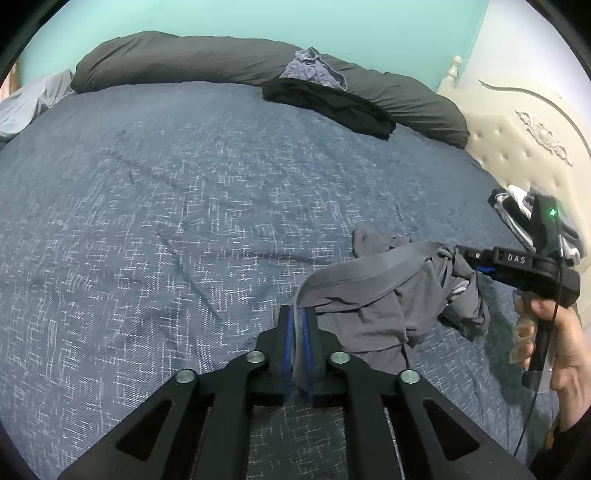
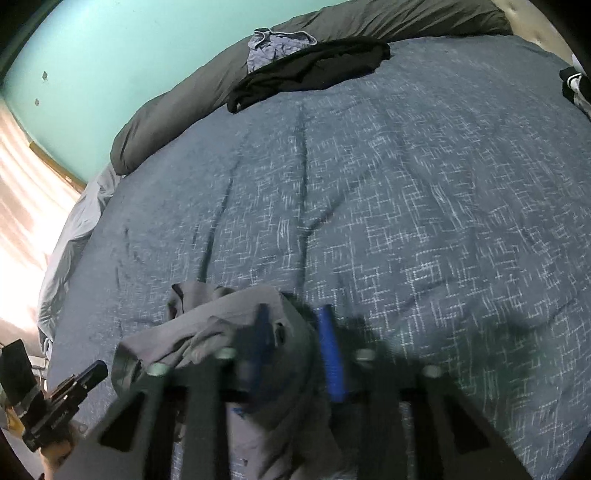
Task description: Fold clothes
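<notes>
Crumpled grey underwear point(image 1: 373, 295) hangs stretched by its waistband just above the blue bedspread point(image 1: 184, 206).

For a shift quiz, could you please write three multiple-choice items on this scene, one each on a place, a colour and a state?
1. Where does the black garment lie?
A. at the far side of the bed, against the dark pillows
B. on the floor
C. between the gripper fingers

2. What colour is the wall?
A. yellow
B. turquoise
C. red

3. How does the left gripper stand?
A. wide open over bare bedding
B. out of view
C. shut on the grey garment

Key:
1 A, it lies by the pillows, below a blue garment.
2 B, the wall behind the bed is turquoise.
3 C, grey cloth is pinched between its fingers, and the right gripper holds the garment's other end.
</notes>
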`<action>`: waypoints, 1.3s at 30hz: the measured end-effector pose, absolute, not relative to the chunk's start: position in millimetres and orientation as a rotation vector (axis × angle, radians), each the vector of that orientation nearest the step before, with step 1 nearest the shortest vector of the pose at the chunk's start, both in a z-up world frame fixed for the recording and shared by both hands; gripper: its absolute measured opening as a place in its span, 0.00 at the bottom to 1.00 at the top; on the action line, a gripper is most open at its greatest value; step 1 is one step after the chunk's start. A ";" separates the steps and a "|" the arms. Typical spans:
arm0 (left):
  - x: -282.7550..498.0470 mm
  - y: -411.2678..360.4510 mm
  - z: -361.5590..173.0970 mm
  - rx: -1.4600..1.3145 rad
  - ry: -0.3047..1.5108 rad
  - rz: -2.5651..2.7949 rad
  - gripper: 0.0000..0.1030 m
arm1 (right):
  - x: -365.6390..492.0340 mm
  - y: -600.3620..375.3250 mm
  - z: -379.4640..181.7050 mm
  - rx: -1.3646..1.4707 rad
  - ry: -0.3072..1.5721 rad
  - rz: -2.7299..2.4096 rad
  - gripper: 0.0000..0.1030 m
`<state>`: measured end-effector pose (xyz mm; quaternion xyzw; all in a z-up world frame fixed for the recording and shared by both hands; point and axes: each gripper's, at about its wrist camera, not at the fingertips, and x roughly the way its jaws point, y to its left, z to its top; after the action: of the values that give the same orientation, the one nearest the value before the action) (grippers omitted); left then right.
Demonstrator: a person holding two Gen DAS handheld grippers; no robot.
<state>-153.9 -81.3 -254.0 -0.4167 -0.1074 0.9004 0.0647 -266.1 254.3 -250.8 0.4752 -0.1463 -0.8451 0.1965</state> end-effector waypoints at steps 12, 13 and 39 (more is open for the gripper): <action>-157.9 -72.3 -261.8 -1.292 -0.315 2.687 0.33 | -252.7 285.7 -230.4 1.166 -0.442 -2.516 0.01; -159.3 -70.1 -263.8 -1.300 -0.310 2.681 0.34 | -253.3 289.8 -230.1 1.160 -0.460 -2.526 0.01; -163.6 -65.4 -257.9 -1.286 -0.257 2.653 0.05 | -252.1 316.5 -226.0 1.112 -0.613 -2.552 0.01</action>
<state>-163.6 -65.4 -257.9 -0.4328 -0.0866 0.8927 0.0906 -252.1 316.5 -226.0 0.3859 -0.2128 -0.8859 0.1449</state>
